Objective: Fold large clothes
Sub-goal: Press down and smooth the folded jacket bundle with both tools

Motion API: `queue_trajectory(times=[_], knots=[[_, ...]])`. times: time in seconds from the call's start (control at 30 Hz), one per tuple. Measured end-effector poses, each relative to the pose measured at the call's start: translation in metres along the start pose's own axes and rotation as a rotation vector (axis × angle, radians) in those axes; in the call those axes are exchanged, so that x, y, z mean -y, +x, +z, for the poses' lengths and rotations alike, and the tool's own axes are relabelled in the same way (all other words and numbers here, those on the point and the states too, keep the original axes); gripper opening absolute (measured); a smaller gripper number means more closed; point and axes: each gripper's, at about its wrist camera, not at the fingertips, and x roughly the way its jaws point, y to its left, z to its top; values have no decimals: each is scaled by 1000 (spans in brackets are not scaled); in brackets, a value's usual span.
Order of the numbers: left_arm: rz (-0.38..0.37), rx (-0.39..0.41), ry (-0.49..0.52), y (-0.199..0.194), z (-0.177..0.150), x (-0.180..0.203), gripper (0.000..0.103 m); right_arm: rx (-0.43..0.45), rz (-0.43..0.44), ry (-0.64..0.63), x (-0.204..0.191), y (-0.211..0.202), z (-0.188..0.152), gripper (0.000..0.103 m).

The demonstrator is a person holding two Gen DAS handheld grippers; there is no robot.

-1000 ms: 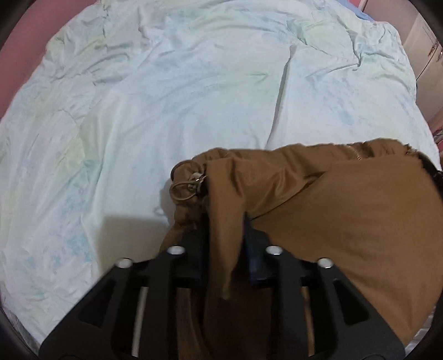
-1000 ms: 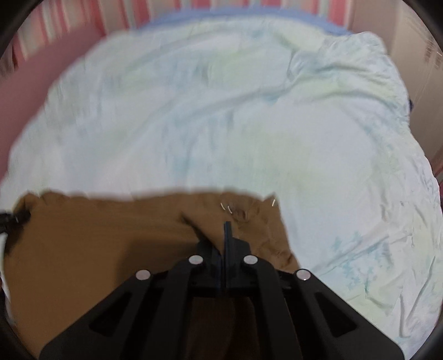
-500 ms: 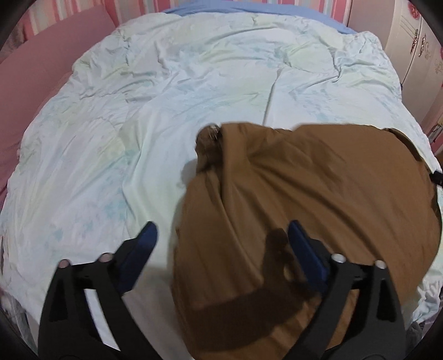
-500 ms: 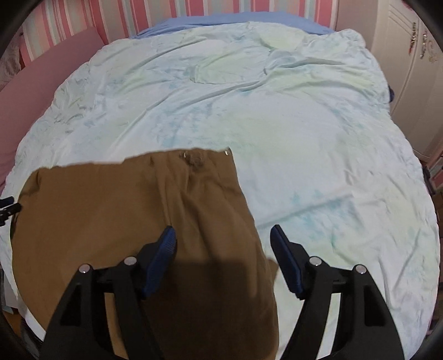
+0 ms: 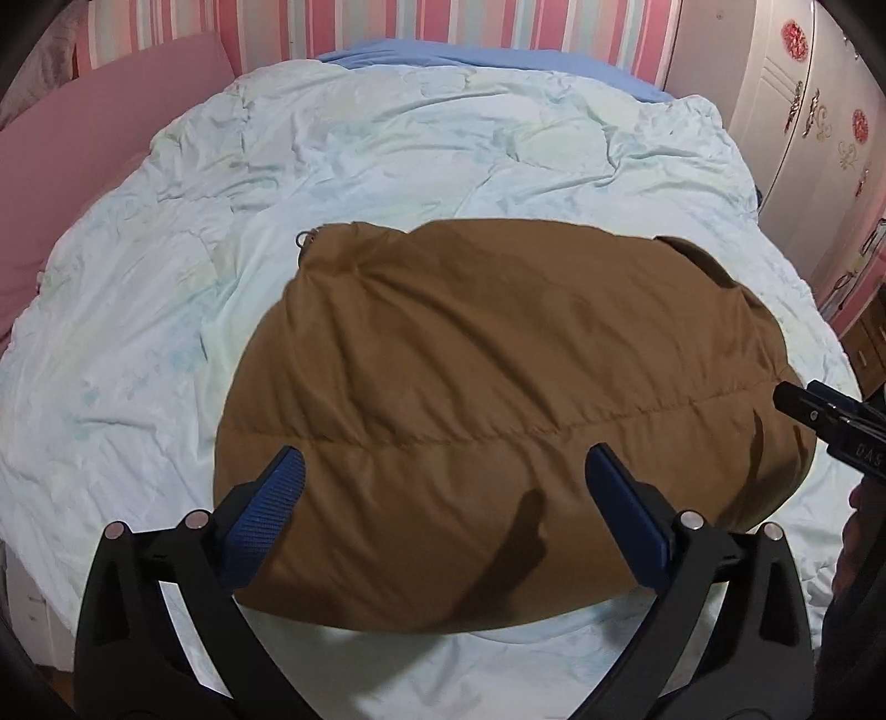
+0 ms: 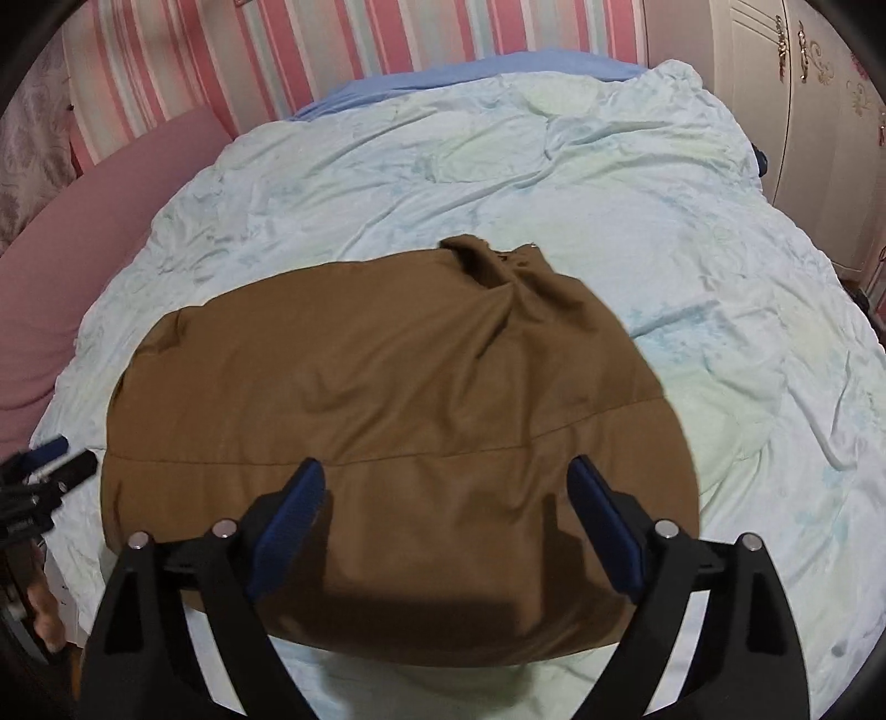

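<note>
Right hand-held gripper (image 6: 446, 512) body reads "DAS", rest cut off. Both wide open, empty, above the brown jacket (image 5: 498, 399); left hand-held gripper (image 5: 443, 501) too. Jacket lies folded on the bed's pale quilt (image 5: 387, 155), near its front edge.

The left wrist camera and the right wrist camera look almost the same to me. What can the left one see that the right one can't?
Only the left wrist view shows the small metal ring at the coat's far left corner, and the right claw's black tip poking in at the right edge.

Only the right wrist view shows the bunched, twisted fabric at the coat's far edge, and the left claw's tip at the left edge.

Both show the brown coat lying folded on the pale quilt, the striped wall, and an open claw holding nothing.
</note>
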Motion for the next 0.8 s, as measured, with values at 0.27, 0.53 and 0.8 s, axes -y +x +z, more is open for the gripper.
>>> queue_trajectory(times=[0.27,0.53,0.8], knots=[[40,-120,0,24,-16,15,100,-40,-43,-24,-15,4,-12,89],[24,-252,-53,77,-5,1,100,-145,-89,-62,-24,44,-19,102],[98,-372,-7,121,2,6,100,-245,-147,-105,-31,102,-3,102]])
